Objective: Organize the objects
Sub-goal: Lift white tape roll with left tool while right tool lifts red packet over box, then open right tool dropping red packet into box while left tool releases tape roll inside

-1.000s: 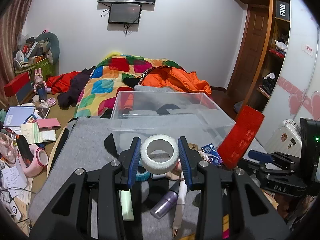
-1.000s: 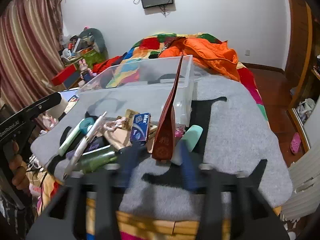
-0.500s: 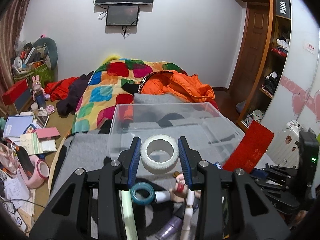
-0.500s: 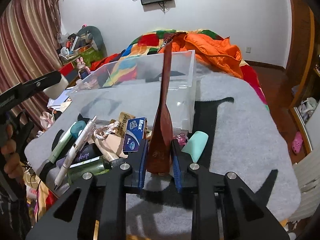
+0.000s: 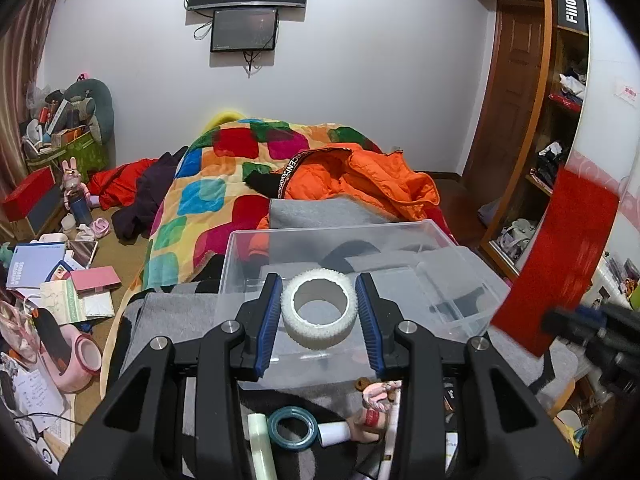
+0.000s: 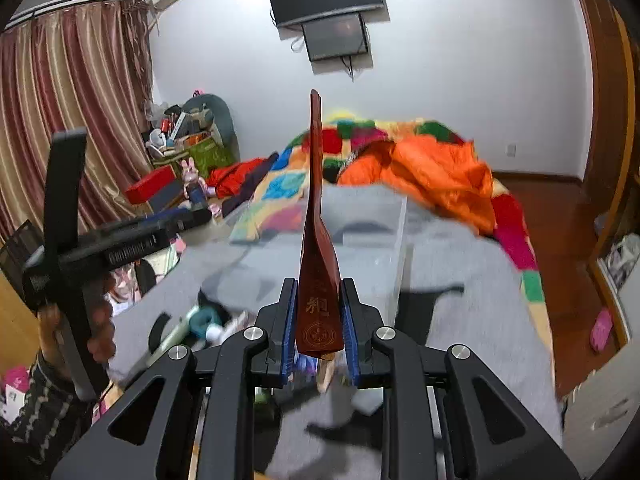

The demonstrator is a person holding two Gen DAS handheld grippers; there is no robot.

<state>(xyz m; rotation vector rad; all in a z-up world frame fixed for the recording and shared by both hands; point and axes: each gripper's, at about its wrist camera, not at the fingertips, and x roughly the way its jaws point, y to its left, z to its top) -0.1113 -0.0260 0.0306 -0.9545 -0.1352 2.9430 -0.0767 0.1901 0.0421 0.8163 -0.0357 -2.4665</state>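
Note:
My left gripper is shut on a white textured tape roll, held flat over the near part of a clear plastic bin. The bin stands on a grey blanket. My right gripper is shut on the lower end of a red envelope, which stands upright, lifted above the blanket in front of the bin. In the left wrist view the red envelope hangs at the right, with the right gripper blurred below it. The left gripper shows at the left in the right wrist view, held by a hand.
Below the left gripper lie a teal tape ring, a pale green tube and other small items. Behind the bin are a patchwork quilt and an orange jacket. Floor clutter lies at the left, and a wardrobe stands at the right.
The left gripper carried the white roll forward, from above the small items to over the bin. The right gripper closed on the red envelope and lifted it off the blanket.

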